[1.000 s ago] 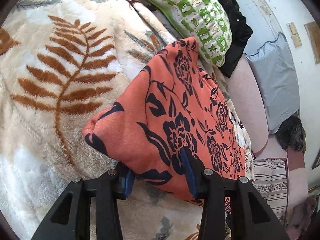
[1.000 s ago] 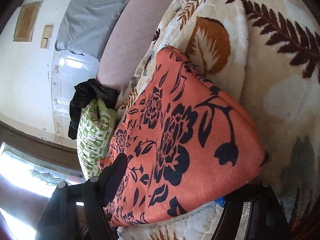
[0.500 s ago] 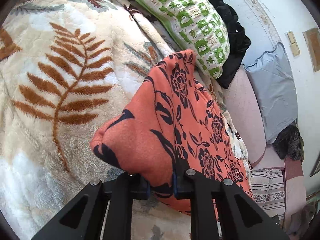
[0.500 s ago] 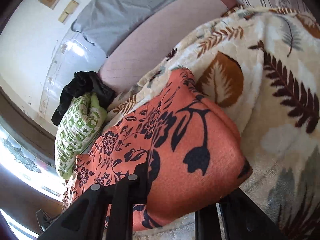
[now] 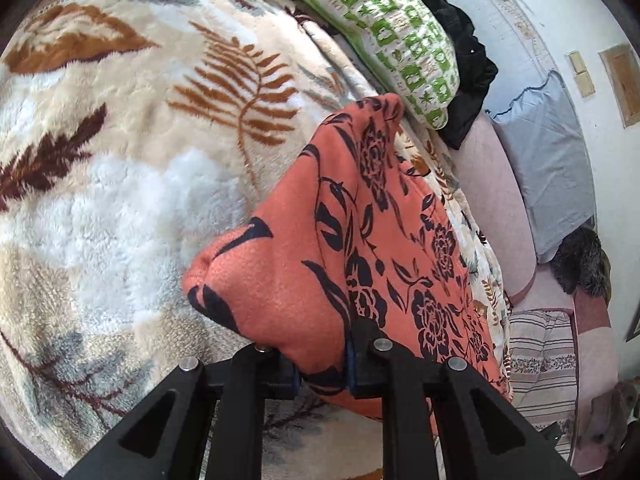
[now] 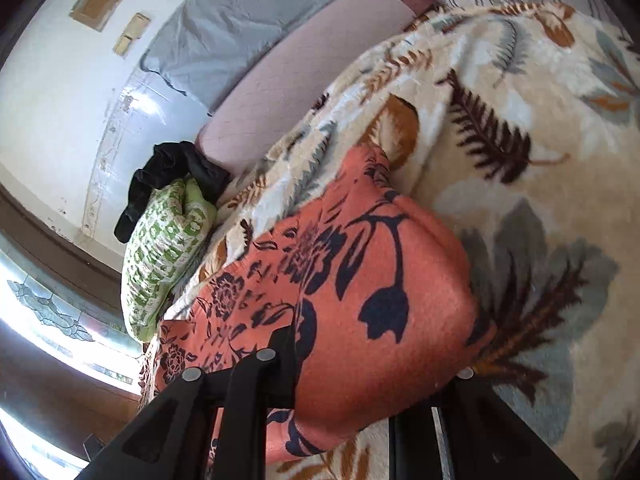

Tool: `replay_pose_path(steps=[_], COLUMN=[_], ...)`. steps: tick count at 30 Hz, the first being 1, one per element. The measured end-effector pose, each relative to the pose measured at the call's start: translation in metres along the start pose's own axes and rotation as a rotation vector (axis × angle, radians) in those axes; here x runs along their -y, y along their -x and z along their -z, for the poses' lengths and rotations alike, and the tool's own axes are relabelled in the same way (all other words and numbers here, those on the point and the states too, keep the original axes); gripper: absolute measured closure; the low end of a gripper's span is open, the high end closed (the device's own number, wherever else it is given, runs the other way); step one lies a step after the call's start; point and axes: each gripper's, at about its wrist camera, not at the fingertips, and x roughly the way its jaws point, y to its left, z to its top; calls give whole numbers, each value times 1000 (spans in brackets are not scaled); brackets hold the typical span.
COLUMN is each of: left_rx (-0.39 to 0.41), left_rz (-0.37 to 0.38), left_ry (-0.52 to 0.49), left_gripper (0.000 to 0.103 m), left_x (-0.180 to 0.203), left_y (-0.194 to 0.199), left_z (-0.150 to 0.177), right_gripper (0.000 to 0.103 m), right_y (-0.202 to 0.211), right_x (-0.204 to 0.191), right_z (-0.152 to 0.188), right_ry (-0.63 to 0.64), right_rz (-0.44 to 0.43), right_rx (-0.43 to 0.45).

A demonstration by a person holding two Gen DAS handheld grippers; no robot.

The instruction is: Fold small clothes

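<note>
Both my left tongs [image 5: 322, 364] and right tongs [image 6: 376, 376] have just clamped the orange floral garment [image 5: 340, 248], lifting its edge to fold.

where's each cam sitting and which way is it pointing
Left wrist: rides on the left tongs, looking forward and down over the orange floral garment on the leaf-print blanket; only the black fingers show, pinching the cloth.
Right wrist: rides on the right tongs, looking down across the same garment toward the wall; its black fingers grip a bunched fold.
Shared: garment, blanket, green patterned pillow, black clothing, grey pillow.
</note>
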Motion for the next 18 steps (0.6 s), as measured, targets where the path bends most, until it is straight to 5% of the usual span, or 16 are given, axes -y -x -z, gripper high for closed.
replay_pose_path(steps=[5,9,13,18], left_rx=[-6,-9,-28,-32], left_rz=[40,44,81,73], left_ry=[17,-3,61,60], left_gripper=[69,66,66,61], left_x=[-7,-4,-10,-8], left_y=[-8,-7,-7,-7], left_z=[-1,-1,-5,-5], right_gripper=[69,34,35,51], right_y=[-20,13,49,68], right_x=[51,43,20,-45], right_z=[11,22,36,43], right_ry=[-274,-213,-63,204], right_rz=[-28,5,8,-14], right_rx=[-152,-109,-83,-54])
